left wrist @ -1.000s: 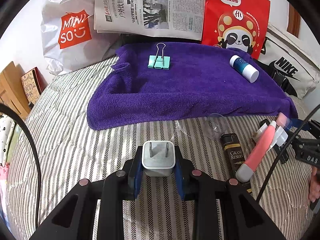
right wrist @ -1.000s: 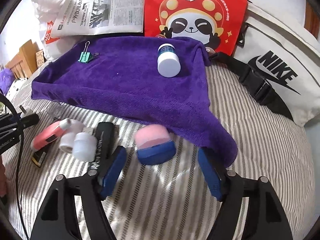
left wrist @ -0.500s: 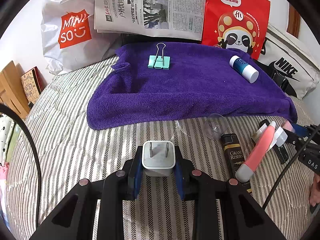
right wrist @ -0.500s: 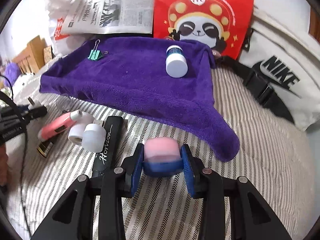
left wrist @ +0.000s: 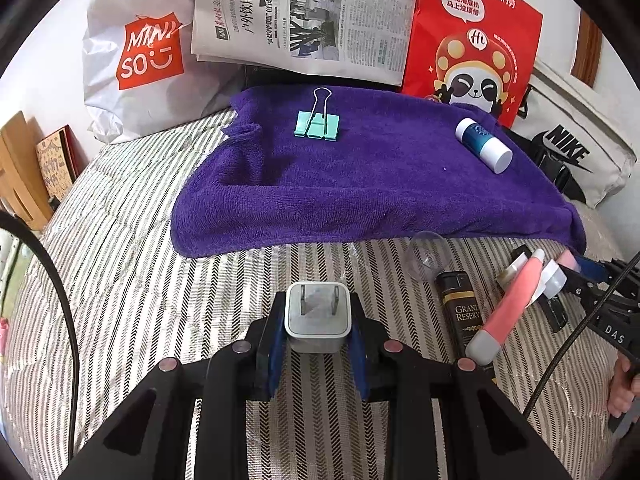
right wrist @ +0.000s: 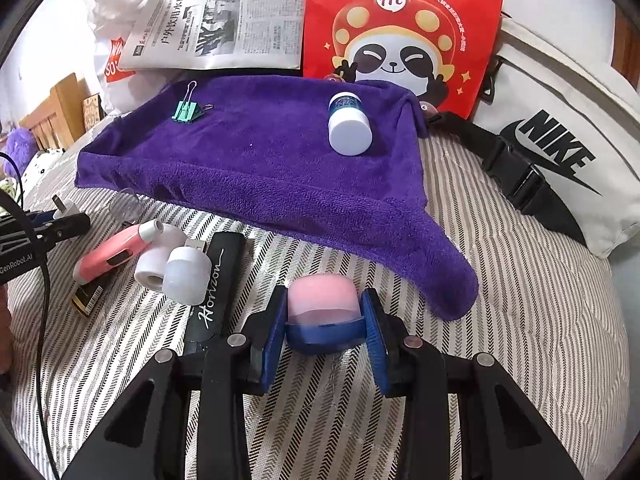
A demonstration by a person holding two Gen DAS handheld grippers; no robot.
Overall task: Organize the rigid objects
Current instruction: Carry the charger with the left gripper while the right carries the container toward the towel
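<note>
My left gripper [left wrist: 318,322] is shut on a white plug adapter [left wrist: 318,314], held over the striped bedcover in front of the purple towel [left wrist: 360,184]. My right gripper [right wrist: 323,320] is shut on a pink-and-blue jar [right wrist: 322,304] near the towel's [right wrist: 260,160] front right corner. On the towel lie a green binder clip [left wrist: 318,124] and a blue bottle with a white cap [left wrist: 484,146]; they also show in the right wrist view, the clip [right wrist: 186,111] at the back left and the bottle [right wrist: 349,124] at the back right.
On the bedcover lie a pink thermometer [right wrist: 116,254], two white caps [right wrist: 176,266], a black "Horizon" case [right wrist: 216,280], a black lighter [left wrist: 464,312] and a clear suction cup [left wrist: 426,256]. Newspaper [left wrist: 304,16], a red panda bag [left wrist: 476,44], a Miniso bag [left wrist: 140,60] and a Nike bag [right wrist: 560,152] line the back.
My right gripper has closed on the pink-and-blue jar and lifted it slightly. My left gripper holds the adapter as before.
</note>
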